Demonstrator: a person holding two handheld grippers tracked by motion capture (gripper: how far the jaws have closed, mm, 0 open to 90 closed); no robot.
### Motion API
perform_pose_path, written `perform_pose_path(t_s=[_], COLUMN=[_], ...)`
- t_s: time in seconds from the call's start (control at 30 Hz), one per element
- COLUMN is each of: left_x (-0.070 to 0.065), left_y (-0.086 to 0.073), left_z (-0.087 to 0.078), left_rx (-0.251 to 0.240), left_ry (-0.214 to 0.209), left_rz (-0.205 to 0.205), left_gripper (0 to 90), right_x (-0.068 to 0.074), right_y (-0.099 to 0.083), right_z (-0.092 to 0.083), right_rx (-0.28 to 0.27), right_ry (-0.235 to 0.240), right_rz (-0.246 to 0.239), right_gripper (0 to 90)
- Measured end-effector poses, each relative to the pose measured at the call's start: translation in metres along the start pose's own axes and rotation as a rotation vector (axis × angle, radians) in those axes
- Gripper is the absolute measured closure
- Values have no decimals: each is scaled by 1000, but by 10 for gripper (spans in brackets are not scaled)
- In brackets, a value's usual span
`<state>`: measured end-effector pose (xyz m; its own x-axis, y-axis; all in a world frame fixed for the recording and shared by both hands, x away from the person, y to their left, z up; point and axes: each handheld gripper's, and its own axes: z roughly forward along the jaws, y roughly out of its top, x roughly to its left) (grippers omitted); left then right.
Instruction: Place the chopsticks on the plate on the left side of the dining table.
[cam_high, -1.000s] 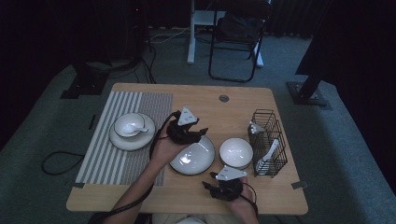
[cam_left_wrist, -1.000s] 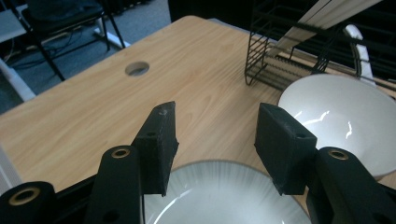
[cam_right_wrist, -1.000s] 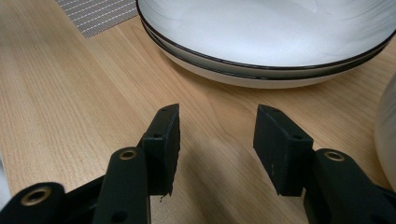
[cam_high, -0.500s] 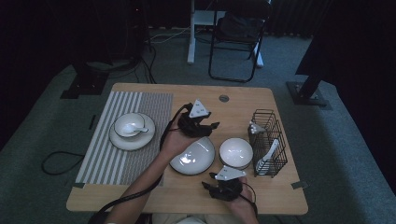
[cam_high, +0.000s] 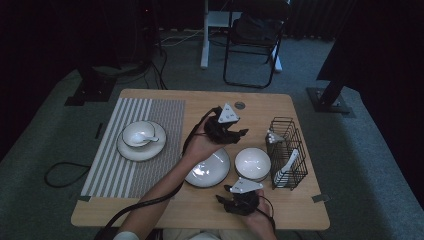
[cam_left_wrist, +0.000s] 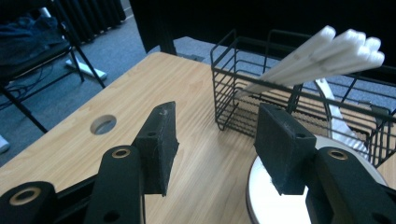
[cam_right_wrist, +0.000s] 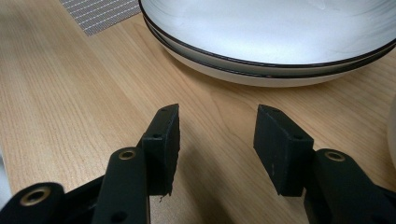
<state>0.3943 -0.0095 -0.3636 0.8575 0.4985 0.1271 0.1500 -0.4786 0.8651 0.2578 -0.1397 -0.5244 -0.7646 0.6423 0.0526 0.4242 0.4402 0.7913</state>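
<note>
My left gripper (cam_high: 239, 133) is held above the middle of the wooden table (cam_high: 165, 210), over the far edge of the white plates (cam_high: 209, 168). It points toward the black wire basket (cam_high: 286, 150). Its jaws stand open and empty in the left gripper view (cam_left_wrist: 215, 144), with the basket (cam_left_wrist: 289, 100) and its white utensils (cam_left_wrist: 327, 49) just ahead. A white bowl (cam_high: 252, 162) sits beside the basket. My right gripper (cam_high: 223, 201) rests low near the front edge. It is open with nothing between its jaws (cam_right_wrist: 215, 144), facing the stacked plates (cam_right_wrist: 271, 42).
A striped placemat (cam_high: 115, 170) covers the table's left side and carries a plate with a bowl and spoon (cam_high: 139, 135). A round hole (cam_high: 240, 105) sits near the far edge. A folding chair (cam_high: 252, 40) stands beyond the table.
My left gripper has lifted and moved away from the plates, farther and to the right toward the wire basket. The right gripper has stayed where it was.
</note>
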Motion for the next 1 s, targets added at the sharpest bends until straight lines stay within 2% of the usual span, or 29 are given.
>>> perform_pose_path(t_s=[0.3, 1.0], left_x=[-10, -28], left_y=[16, 24], left_z=[12, 23], left_rx=[-12, -17], left_ry=[-29, -83], left_rz=[16, 51], left_gripper=[496, 496], right_x=[1, 1], right_y=[0, 0], right_z=[0, 0], right_rx=[0, 0], right_ry=[8, 9], right_rz=[5, 7], right_gripper=[502, 501])
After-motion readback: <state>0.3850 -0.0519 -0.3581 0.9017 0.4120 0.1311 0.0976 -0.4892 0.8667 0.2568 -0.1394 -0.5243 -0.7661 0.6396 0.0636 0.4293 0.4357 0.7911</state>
